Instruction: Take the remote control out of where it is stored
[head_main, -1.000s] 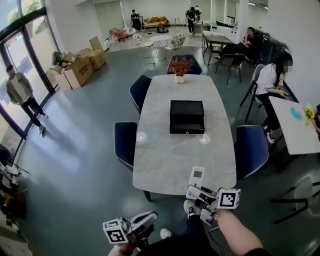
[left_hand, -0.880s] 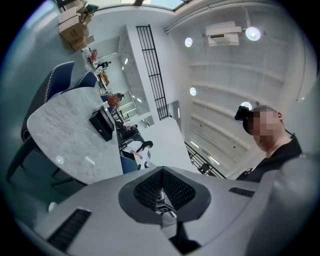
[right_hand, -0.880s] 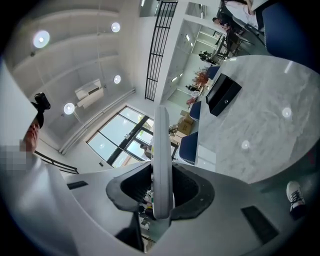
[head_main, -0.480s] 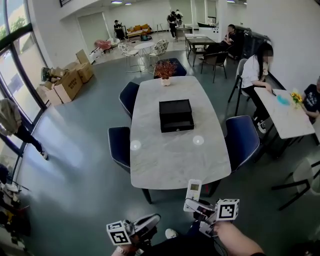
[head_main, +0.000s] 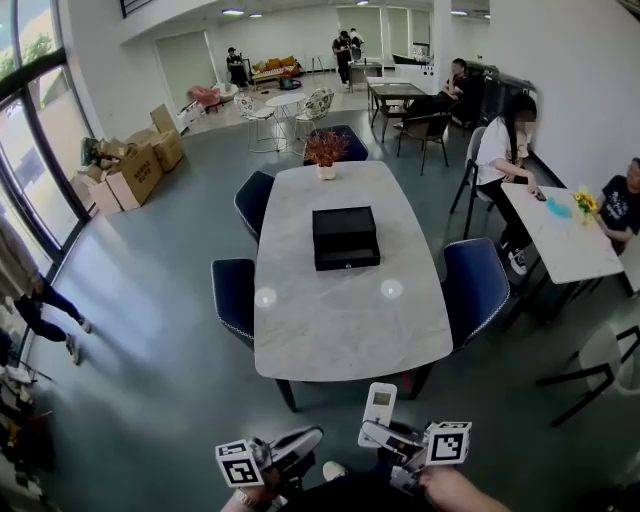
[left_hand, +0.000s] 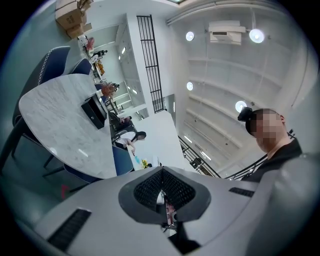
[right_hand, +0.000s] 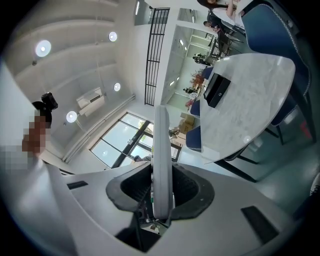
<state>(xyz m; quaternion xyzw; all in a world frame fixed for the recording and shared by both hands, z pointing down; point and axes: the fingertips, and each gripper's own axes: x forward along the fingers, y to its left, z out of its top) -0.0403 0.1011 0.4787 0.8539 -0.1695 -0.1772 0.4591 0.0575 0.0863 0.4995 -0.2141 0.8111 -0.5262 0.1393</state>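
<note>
**Remote out of its box, held clear of the table**

The remote control (head_main: 381, 403) is probably light and stiff, a hard plastic shell that will not bend. Its smooth faces could slide between pads. It is best taken across its flat front and back, low on the body and away from the screen, though a grip that low leaves a long free end that may swing. It is a slim white bar with a small pale-green display near its top and a few buttons below, and from the side it looks very thin. The right gripper (head_main: 385, 432) has its jaws pinching the lower end, with one pad on each broad face and most of the length standing out beyond them. The remote hangs in the air just off the near edge of the table (head_main: 340, 335), towards its right-hand corner, touching nothing else. The left gripper (head_main: 300, 440) is beside it, off the same edge, with jaws pressed together on nothing. On the pale marble top, a black drawer box (head_main: 345, 238), seemingly where the remote was kept, sits mid-width towards the far end, its front apparently closed. A potted plant (head_main: 326, 150) stands by the far edge, and blue chairs (head_main: 474, 288) flank both long sides
</note>
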